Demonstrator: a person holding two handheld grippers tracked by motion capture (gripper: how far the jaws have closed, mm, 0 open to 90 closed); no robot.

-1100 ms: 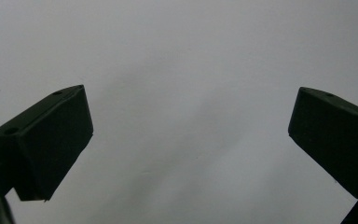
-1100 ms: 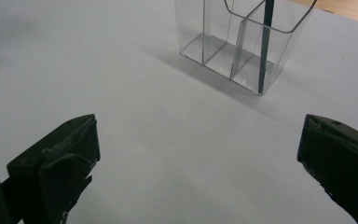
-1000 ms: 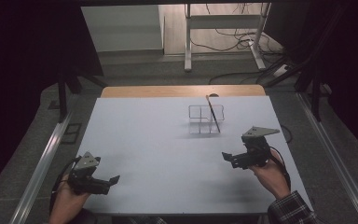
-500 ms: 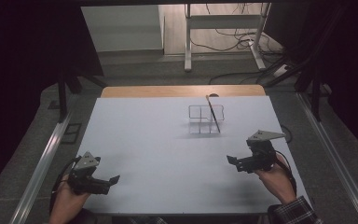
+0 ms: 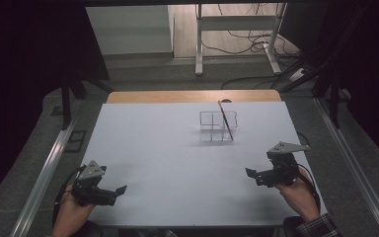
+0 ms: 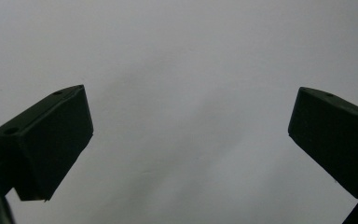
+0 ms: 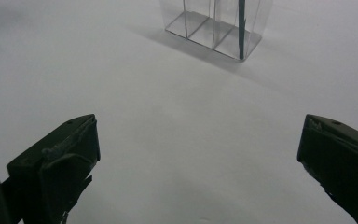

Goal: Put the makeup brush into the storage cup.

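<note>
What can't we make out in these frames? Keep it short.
- Clear divided holder: top cut off by the upper edge of the right gripper view; compartment count unclear.
- Dark stick in the holder: too small in the high view to tell what it is; its upper end is cut off in the right gripper view.
- Left tongs: only white table ahead, nothing to show where they aim.

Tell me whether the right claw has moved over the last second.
Yes. The right claw has drawn back toward the person, away from the clear plastic compartment holder.
</note>
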